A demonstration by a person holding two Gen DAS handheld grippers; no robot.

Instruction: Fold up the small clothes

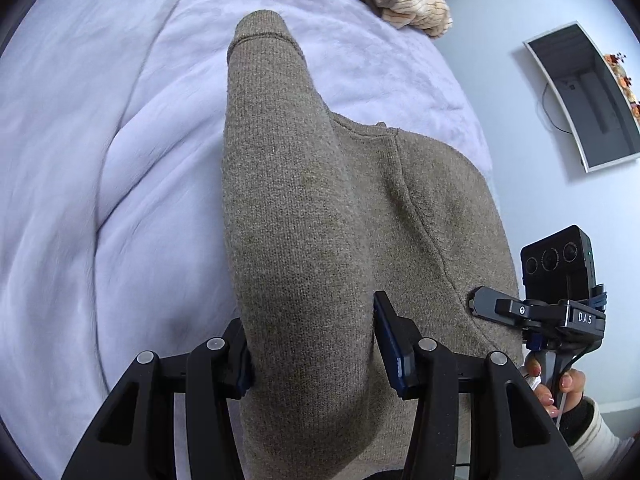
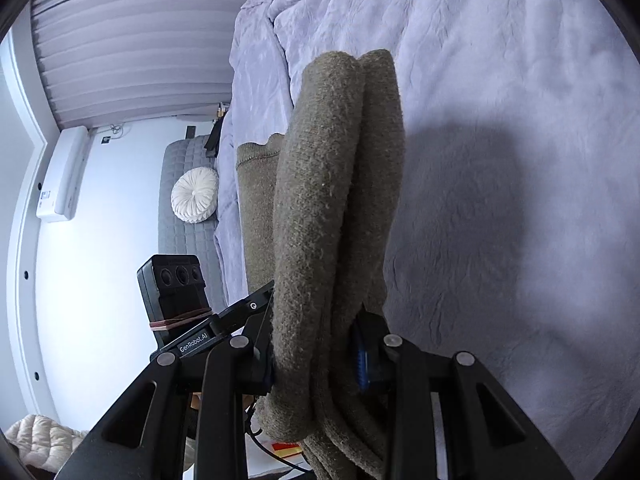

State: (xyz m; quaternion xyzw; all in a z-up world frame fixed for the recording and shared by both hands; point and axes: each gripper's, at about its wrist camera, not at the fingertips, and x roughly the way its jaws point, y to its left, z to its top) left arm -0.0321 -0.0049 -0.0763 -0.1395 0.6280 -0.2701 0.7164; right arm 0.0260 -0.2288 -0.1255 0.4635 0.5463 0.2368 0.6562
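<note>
Both claws clamped on the sweater, lifted over the bed!

The left claw [image 1: 316,344] grips a fold of the olive-brown knitted sweater [image 1: 304,208], its sleeve running toward 12 o'clock above the pale lilac fleece bedspread [image 1: 100,152]. The right claw [image 2: 316,356] pinches a bunched double fold of the same sweater; its shadow lies at 3 o'clock.

Sweater [image 1: 304,208] olive-brown knit; bedspread [image 1: 80,160] pale lilac; far garment [image 1: 416,4] cream, thin dark stripes.
</note>
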